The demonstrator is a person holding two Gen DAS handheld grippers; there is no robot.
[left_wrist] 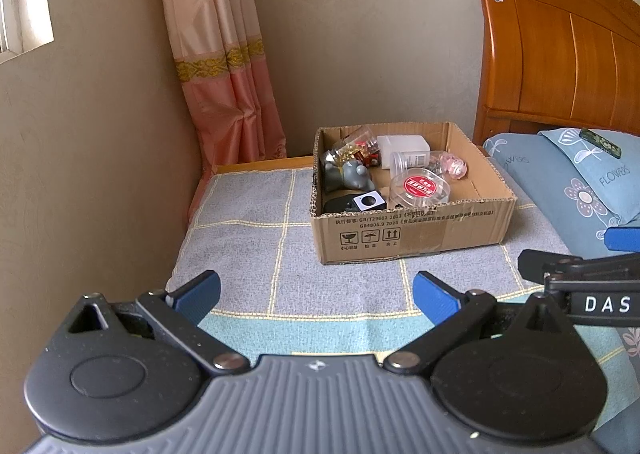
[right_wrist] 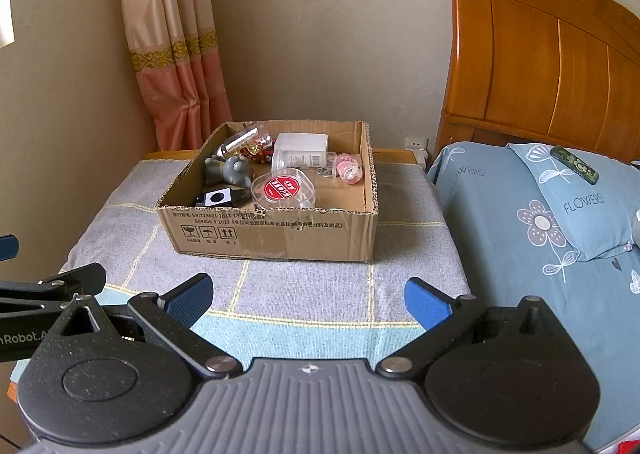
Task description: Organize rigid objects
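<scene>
An open cardboard box [left_wrist: 416, 238] [right_wrist: 276, 234] stands on a cloth-covered bedside table. Inside lie a round clear case with a red label [left_wrist: 420, 187] [right_wrist: 283, 188], a grey figurine [left_wrist: 349, 174] [right_wrist: 232, 170], a white container [left_wrist: 402, 150] [right_wrist: 300, 150], a pink toy [left_wrist: 454, 166] [right_wrist: 349, 169], a clear bottle with gold bits [left_wrist: 352, 148] [right_wrist: 242, 142] and a black item with a white square [left_wrist: 356, 203] [right_wrist: 218, 197]. My left gripper [left_wrist: 316, 294] is open and empty, well in front of the box. My right gripper [right_wrist: 308, 296] is open and empty too.
The grey checked cloth [left_wrist: 256, 238] [right_wrist: 312, 282] covers the table. A bed with blue flower pillows [left_wrist: 588, 182] [right_wrist: 560, 206] and a wooden headboard [left_wrist: 560, 54] [right_wrist: 552, 62] is on the right. A dark phone-like item [left_wrist: 600, 142] [right_wrist: 574, 164] lies on the pillow. A curtain [left_wrist: 224, 54] hangs behind.
</scene>
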